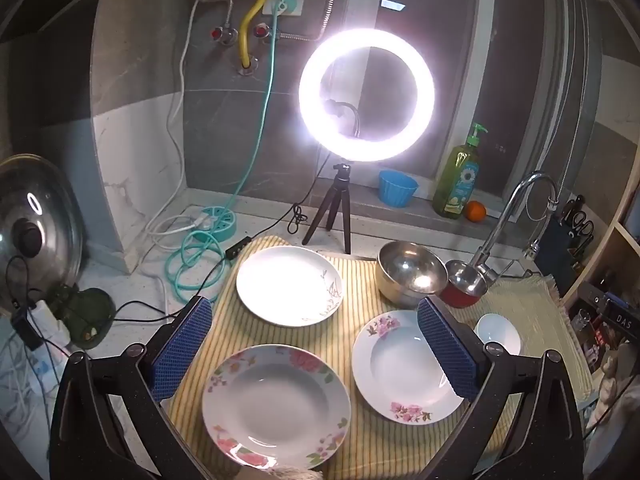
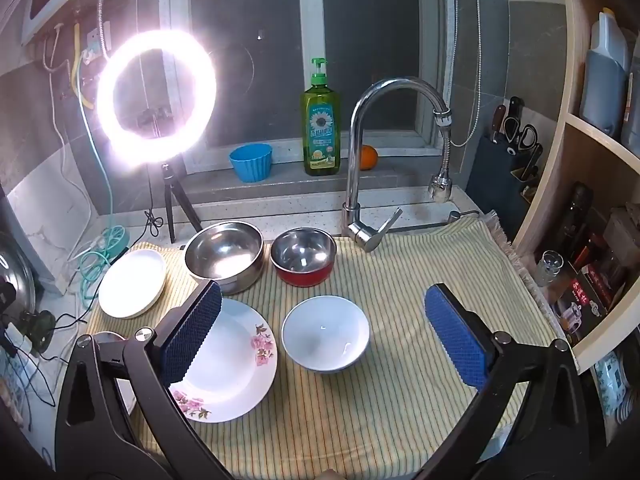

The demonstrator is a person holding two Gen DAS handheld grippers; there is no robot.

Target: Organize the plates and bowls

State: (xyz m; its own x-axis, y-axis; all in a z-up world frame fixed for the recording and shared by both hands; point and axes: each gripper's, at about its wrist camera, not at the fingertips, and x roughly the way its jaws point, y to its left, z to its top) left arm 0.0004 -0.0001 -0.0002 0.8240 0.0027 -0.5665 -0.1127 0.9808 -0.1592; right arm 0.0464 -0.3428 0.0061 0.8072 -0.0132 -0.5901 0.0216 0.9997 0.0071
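On a yellow striped cloth [image 1: 372, 440] lie three plates: a floral-rimmed deep plate [image 1: 276, 406] at the near left, a pink-flowered plate [image 1: 400, 372] [image 2: 228, 364] to its right, and a white plate [image 1: 290, 286] [image 2: 132, 284] behind. A large steel bowl [image 1: 412, 278] [image 2: 226, 254], a red-sided steel bowl [image 1: 464, 282] [image 2: 303, 256] and a white bowl [image 1: 498, 332] [image 2: 326, 334] stand there too. My left gripper [image 1: 316, 346] is open and empty above the plates. My right gripper [image 2: 324, 336] is open and empty above the white bowl.
A lit ring light [image 1: 366, 94] on a tripod stands behind the cloth. A tap [image 2: 360, 168] rises at the back right. A soap bottle [image 2: 320, 120], blue cup [image 2: 251, 162] and orange [image 2: 368, 157] sit on the sill. Cables [image 1: 192, 256] lie left; shelves [image 2: 592, 208] stand right.
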